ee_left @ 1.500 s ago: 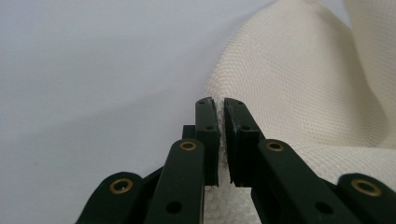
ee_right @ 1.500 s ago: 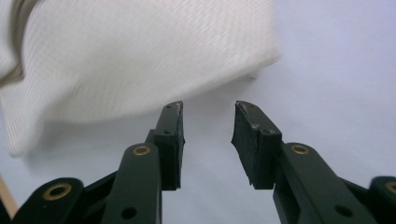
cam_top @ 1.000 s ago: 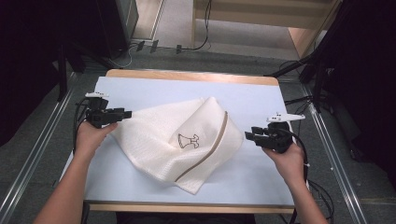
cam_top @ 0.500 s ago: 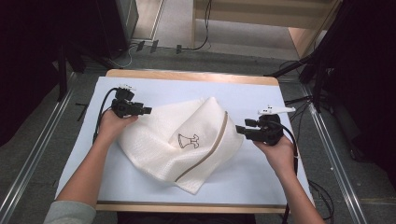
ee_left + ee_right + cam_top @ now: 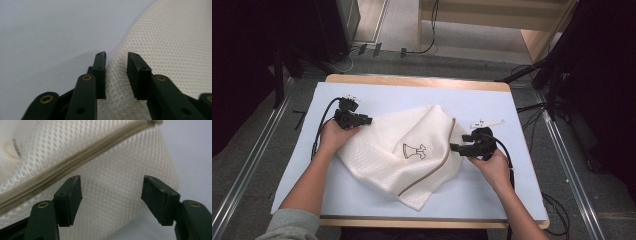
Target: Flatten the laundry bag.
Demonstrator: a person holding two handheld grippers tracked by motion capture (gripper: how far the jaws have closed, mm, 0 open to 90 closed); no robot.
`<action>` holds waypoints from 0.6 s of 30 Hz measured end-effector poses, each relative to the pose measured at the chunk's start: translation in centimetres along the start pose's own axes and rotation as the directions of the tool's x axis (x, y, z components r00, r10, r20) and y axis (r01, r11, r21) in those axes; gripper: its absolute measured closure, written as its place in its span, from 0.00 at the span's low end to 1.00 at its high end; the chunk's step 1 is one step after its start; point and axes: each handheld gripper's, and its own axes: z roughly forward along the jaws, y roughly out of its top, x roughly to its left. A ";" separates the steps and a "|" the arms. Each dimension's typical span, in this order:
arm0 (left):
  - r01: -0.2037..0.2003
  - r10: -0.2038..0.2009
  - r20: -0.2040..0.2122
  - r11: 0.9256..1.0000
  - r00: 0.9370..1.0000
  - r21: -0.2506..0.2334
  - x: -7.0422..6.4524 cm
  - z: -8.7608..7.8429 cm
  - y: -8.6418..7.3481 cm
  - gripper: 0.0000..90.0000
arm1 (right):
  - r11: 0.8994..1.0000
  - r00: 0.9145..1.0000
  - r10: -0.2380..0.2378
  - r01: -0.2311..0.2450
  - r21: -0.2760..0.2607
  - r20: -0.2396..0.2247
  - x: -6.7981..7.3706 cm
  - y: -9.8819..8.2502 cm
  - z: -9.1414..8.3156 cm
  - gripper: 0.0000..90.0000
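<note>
High view: a cream mesh laundry bag (image 5: 404,157) lies crumpled on the pale blue table cover (image 5: 492,107). The left gripper (image 5: 368,120) sits at the bag's left upper edge; the right gripper (image 5: 454,147) sits at its right edge, beside the brown zipper (image 5: 432,167). A small dark printed figure (image 5: 414,150) lies between the two grippers.

Left gripper view: the left gripper (image 5: 116,72) has just been closing. A raised fold of the mesh laundry bag (image 5: 172,40) stands between the narrowed jaws and fills the gap. The left pad is at the fold's edge; whether both pads press cannot be told. Bare cover lies left of the jaws.

Right gripper view: the right gripper (image 5: 111,192) has just been opening and stands wide. Mesh lies beneath and ahead of the jaws, clear of both pads; the zipper (image 5: 75,162) runs diagonally beyond the left jaw.
</note>
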 end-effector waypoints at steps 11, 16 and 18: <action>0.028 -0.029 0.027 0.999 0.999 0.020 0.1 -0.1 -0.1 0.99 | 0.993 0.990 -0.096 0.088 0.081 0.104 0.2 -1.3 3.4 0.65; 0.029 -0.029 0.027 0.999 0.999 0.022 0.0 -0.1 -0.1 0.99 | 0.992 0.988 -0.117 0.111 0.066 0.103 0.7 -1.5 3.6 0.83; 0.040 -0.041 0.036 0.999 0.999 0.027 0.1 -0.1 -0.1 1.00 | 0.992 0.989 -0.118 0.113 0.061 0.085 0.7 -1.5 3.6 0.95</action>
